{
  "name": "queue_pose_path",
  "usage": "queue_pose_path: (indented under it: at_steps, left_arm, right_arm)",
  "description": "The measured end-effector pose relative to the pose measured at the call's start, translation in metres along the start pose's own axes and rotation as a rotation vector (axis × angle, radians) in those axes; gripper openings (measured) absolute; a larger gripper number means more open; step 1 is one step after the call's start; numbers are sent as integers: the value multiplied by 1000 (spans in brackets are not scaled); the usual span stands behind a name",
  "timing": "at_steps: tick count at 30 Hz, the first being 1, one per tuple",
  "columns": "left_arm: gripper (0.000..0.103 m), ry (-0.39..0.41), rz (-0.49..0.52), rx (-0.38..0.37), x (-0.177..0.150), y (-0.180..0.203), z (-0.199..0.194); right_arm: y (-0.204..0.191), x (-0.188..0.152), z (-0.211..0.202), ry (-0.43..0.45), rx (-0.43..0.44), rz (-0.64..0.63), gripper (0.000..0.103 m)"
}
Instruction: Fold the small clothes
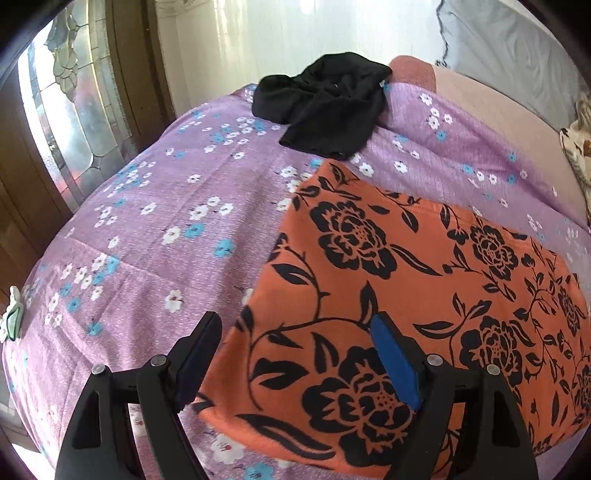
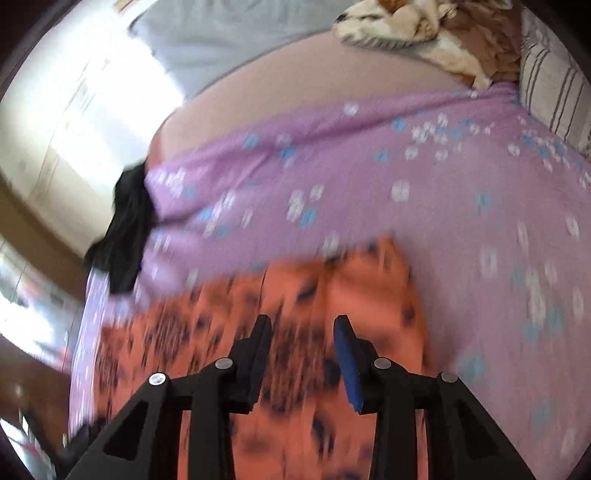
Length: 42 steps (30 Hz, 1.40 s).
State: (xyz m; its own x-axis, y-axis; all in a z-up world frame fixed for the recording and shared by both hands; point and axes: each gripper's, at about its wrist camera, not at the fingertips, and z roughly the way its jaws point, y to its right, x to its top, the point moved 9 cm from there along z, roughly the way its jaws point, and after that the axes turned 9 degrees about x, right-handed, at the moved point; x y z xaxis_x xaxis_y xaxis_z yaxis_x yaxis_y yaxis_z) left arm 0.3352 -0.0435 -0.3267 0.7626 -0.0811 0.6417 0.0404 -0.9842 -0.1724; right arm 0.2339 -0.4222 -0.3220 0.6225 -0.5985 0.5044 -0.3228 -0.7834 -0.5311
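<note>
An orange garment [image 1: 406,295] with a black flower print lies flat on a bed under a purple floral sheet [image 1: 166,221]. My left gripper [image 1: 295,319] hovers open over the garment's near left edge, one finger over the sheet and one over the cloth, holding nothing. In the blurred right wrist view, my right gripper [image 2: 303,321] is above the orange garment [image 2: 369,288] with a gap between its pads and nothing clamped. A crumpled black garment [image 1: 325,107] sits at the far edge of the bed and shows as the black garment [image 2: 125,236] at the left.
A striped pillow [image 2: 554,99] and a brown-and-cream blanket [image 2: 424,29] lie at the head of the bed. A grey cloth [image 1: 509,48] hangs beyond the bed. A wooden door with patterned glass [image 1: 62,110] stands left of the bed's edge.
</note>
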Motion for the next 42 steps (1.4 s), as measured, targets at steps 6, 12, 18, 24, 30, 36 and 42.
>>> queue_pose_path:
  at_steps: [6, 12, 18, 24, 30, 36, 42]
  left_arm:
    - [84, -90, 71, 64, -23, -7, 22]
    - [86, -106, 37, 24, -24, -20, 15]
    - [86, -145, -127, -44, -38, -64, -17]
    - [85, -306, -307, -283, -74, -67, -22]
    - [84, -373, -404, -479, -77, -34, -24]
    - [84, -392, -450, -567, -60, -1, -9]
    - [84, -333, -505, -576, -46, 14, 2]
  right_arm:
    - [-14, -83, 5, -149, -4, -4, 40]
    - [-12, -96, -13, -143, 30, 52, 39]
    - [-1, -117, -53, -86, 172, 221, 66]
    - [7, -141, -63, -85, 265, 393, 66]
    - [12, -148, -50, -100, 306, 497, 68]
    - [22, -146, -28, -88, 329, 596, 72]
    - [30, -125, -19, 13, 372, 655, 73]
